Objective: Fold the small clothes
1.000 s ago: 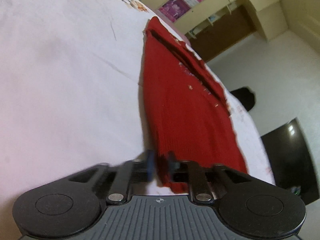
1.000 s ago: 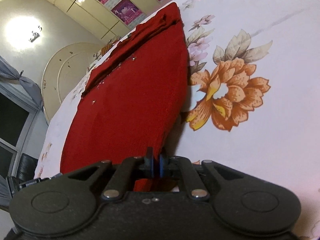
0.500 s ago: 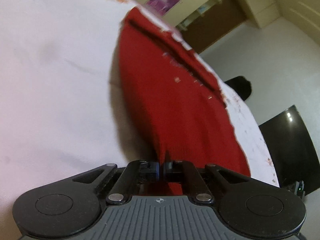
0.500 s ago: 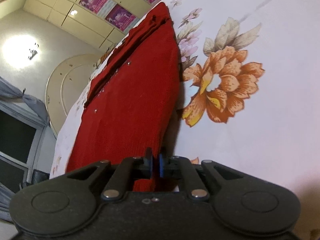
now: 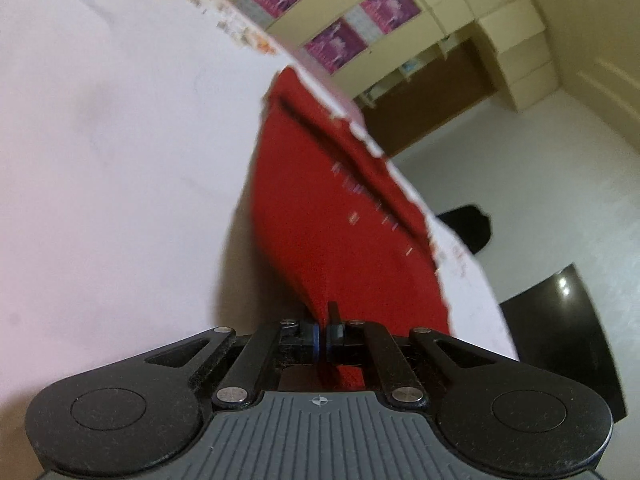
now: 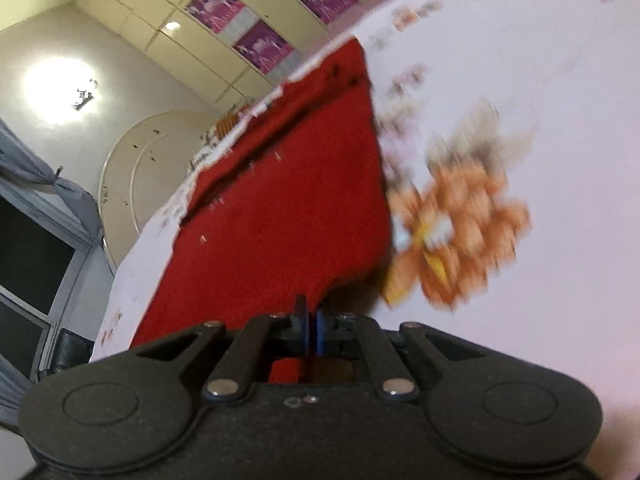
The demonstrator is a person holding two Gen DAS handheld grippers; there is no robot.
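A red knitted garment (image 5: pixel 332 216) with small shiny studs lies stretched out on a white bed sheet (image 5: pixel 100 160). My left gripper (image 5: pixel 323 332) is shut on its near corner, and the cloth rises from the sheet into the jaws. In the right wrist view the same red garment (image 6: pixel 288 216) shows, and my right gripper (image 6: pixel 311 330) is shut on its other near corner, lifted off the sheet. The far end of the garment still rests on the bed.
The sheet has a large orange flower print (image 6: pixel 460 236) right of the garment. The bed edge runs beyond the garment, with floor (image 5: pixel 560 184), a dark object (image 5: pixel 468 228) and cupboards (image 5: pixel 520 52) behind. A window with a curtain (image 6: pixel 36 216) is at left.
My left gripper closed on the garment's corner. Both grippers have lifted their corners, so the near edge of the garment has risen off the sheet. Both views are now blurred with motion.
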